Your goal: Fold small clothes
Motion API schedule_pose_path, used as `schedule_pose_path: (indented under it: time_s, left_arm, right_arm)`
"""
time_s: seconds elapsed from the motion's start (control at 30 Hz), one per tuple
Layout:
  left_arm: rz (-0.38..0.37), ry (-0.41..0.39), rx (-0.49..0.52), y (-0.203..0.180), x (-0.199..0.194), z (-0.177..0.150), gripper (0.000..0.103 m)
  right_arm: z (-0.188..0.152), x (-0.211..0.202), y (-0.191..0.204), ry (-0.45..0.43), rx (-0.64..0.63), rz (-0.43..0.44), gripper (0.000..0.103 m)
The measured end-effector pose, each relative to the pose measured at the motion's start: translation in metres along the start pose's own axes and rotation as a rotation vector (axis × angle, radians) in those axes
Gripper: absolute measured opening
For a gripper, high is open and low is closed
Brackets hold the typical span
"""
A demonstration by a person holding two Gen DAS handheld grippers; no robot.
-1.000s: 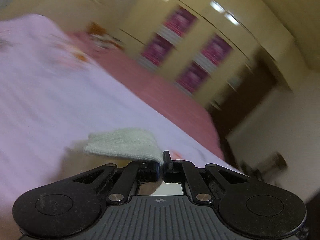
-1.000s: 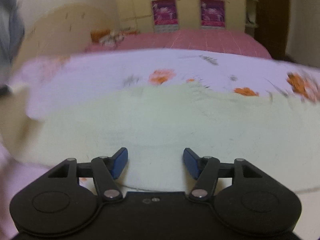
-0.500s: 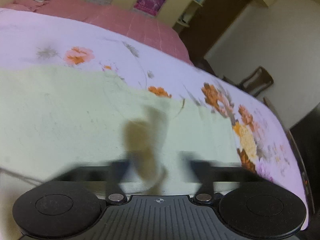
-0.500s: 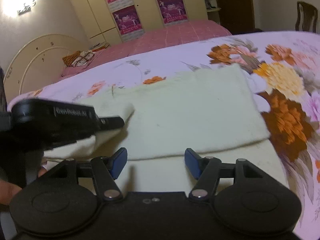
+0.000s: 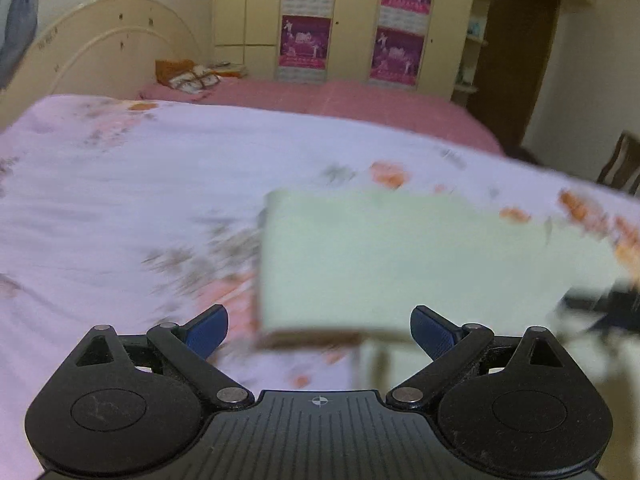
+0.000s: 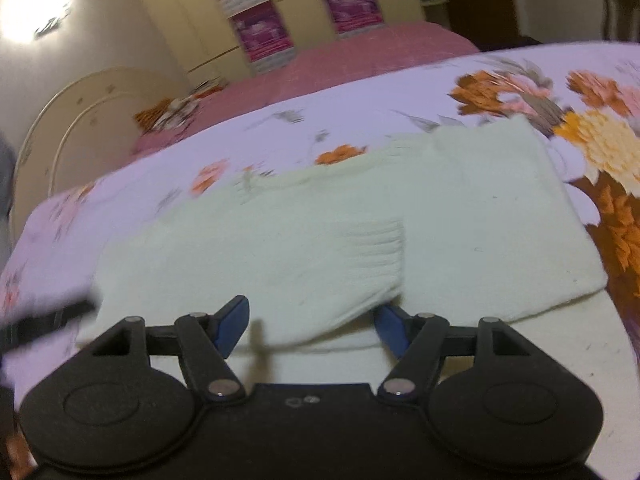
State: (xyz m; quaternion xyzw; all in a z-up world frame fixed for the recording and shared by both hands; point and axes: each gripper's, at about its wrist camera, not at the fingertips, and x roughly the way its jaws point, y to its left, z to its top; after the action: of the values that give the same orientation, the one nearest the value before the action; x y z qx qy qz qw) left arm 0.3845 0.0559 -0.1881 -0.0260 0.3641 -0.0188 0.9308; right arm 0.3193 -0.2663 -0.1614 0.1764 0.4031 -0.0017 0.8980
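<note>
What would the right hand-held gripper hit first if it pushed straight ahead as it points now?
Most likely the pale green sweater, at the folded-over sleeve with its ribbed cuff lying just past the open right hand-held gripper. Depth is unclear, but nothing else shows in between.

The left gripper is seen low in the frame with its blue-padded fingers spread wide and nothing gripped between them, its jaws having just been opening. Beyond the fingers a pale green knitted garment, folded and blurred, is spread on a lilac floral bedsheet, its near edge lying between and just past the fingertips. Farther back a pink bedspread, a cream arched headboard, cream wardrobe doors carrying magenta posters and a chair at the right edge are seen.
</note>
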Motion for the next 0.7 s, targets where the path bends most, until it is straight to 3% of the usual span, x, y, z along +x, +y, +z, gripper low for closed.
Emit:
schedule_pose_path:
  time_s: [0.13, 0.17, 0.2, 0.23, 0.33, 0.43, 0.5, 0.57, 0.7]
  left_arm:
    - [0.038, -0.010, 0.033, -0.006, 0.008, -0.012, 0.097]
    - [0.041, -0.012, 0.040, -0.009, 0.009, -0.013, 0.097]
    - [0.046, -0.018, 0.046, -0.013, 0.009, -0.014, 0.097]
    - [0.057, -0.027, 0.053, -0.017, 0.009, -0.014, 0.097]
    - [0.069, -0.042, 0.053, -0.026, 0.011, -0.013, 0.097]
    - [0.074, -0.061, 0.067, -0.033, 0.016, -0.014, 0.097]
    - [0.073, -0.051, 0.065, -0.034, 0.020, -0.013, 0.097]
    - [0.071, -0.034, 0.038, -0.034, 0.024, -0.013, 0.097]
    - [0.072, -0.022, 0.024, -0.033, 0.027, -0.017, 0.097]
  right_arm:
    - [0.001, -0.002, -0.006, -0.031, 0.018, -0.035, 0.060]
    - [0.001, 0.002, -0.005, -0.015, 0.007, -0.031, 0.048]
    - [0.001, 0.004, -0.003, -0.009, -0.003, -0.026, 0.029]
    - [0.003, 0.006, -0.001, -0.010, -0.009, -0.018, 0.021]
    - [0.009, 0.004, 0.011, -0.024, -0.089, -0.020, 0.012]
    - [0.015, -0.011, 0.004, -0.045, -0.095, -0.008, 0.015]
    - [0.017, -0.013, -0.012, -0.011, -0.032, -0.008, 0.044]
    - [0.014, -0.012, -0.022, 0.004, -0.010, -0.016, 0.056]
    - [0.005, -0.007, -0.024, 0.013, 0.008, -0.024, 0.062]
